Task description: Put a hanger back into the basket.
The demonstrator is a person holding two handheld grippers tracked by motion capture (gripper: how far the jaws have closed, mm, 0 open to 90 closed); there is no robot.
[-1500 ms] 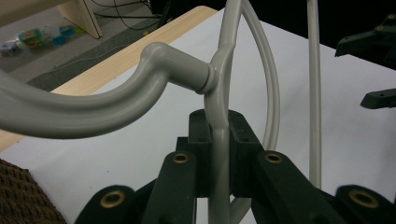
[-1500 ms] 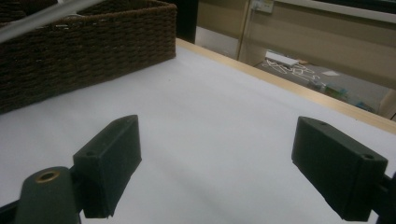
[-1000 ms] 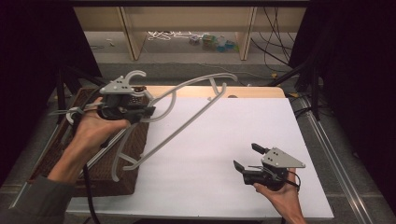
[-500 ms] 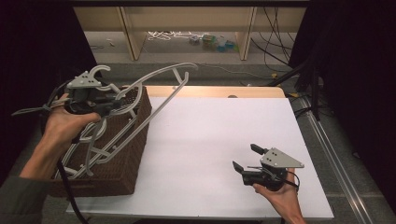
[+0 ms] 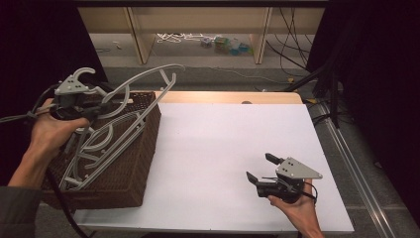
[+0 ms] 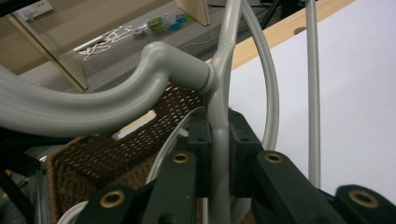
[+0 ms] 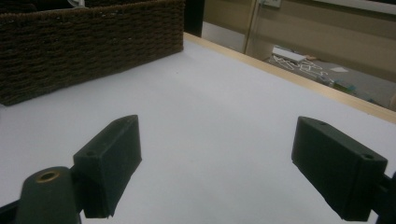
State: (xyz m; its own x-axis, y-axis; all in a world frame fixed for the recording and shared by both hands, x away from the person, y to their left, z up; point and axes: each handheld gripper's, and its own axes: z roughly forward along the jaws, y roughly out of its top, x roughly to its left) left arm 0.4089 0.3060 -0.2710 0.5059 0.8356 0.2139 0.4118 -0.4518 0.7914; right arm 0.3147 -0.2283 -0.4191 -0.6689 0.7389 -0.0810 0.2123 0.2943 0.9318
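Covering table (image 5: pixel 233 148) white sheet, dark room, shelving (image 5: pixel 198 29) behind

grey hanger (image 5: pixel 130 94), dark brown woven basket (image 5: pixel 126 163) (white table (image 5: pixel 223 148)).

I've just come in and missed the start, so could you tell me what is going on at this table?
A person is working with a gripper in each hand. The left gripper is shut on the stem of a grey plastic hanger, held tilted over the brown wicker basket at the left edge of the white table. More grey hangers already lie in the basket. The right gripper rests open and holds nothing, low over the table's near right part.
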